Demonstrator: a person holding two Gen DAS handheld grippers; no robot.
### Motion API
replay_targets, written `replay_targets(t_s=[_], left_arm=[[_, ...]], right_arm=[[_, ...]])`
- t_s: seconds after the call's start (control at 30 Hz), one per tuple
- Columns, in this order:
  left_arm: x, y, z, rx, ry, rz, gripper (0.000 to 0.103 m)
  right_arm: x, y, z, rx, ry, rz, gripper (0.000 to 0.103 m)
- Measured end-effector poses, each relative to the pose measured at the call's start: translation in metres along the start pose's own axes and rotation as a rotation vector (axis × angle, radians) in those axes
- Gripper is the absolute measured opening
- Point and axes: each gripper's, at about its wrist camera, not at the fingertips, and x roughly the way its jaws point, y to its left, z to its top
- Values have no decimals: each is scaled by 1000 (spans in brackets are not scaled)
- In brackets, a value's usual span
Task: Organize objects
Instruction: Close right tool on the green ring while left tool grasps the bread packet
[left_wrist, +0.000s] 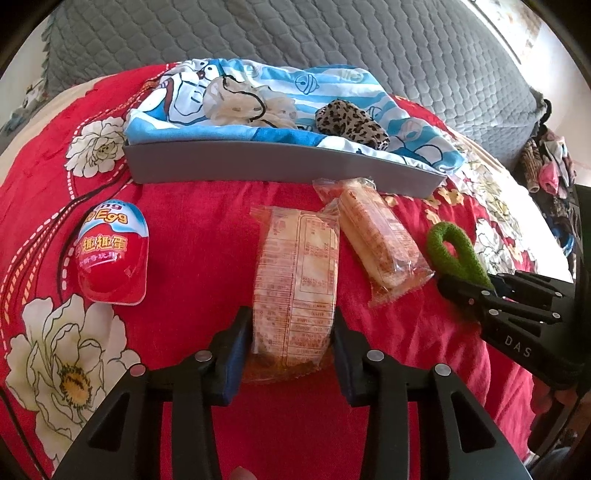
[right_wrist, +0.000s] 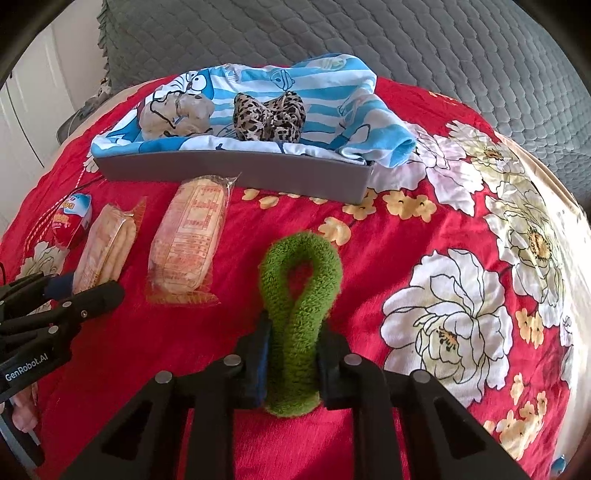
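My left gripper is shut on a wrapped cracker pack that lies on the red floral cloth. A second cracker pack lies just to its right, and a red toy egg to its left. My right gripper is shut on a green fuzzy hair loop, squeezing its near end; the loop also shows in the left wrist view. Beyond them stands a grey tray lined with a blue cartoon cloth, holding a cream scrunchie and a leopard scrunchie.
The red floral cloth covers the bed, with a grey quilted cover behind the tray. A heap of clothes lies at the far right. The two grippers work side by side, the left one showing in the right wrist view.
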Motion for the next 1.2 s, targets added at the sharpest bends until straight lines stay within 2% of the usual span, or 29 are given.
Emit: replay_targets(t_s=[0.53, 1.2], left_arm=[[-21, -11, -3, 18, -7, 23, 42], [-64, -21, -4, 35, -53, 68, 42]], right_arm=[[-16, 3, -8, -8, 12, 22, 20], [-61, 26, -19, -77, -47, 79, 20]])
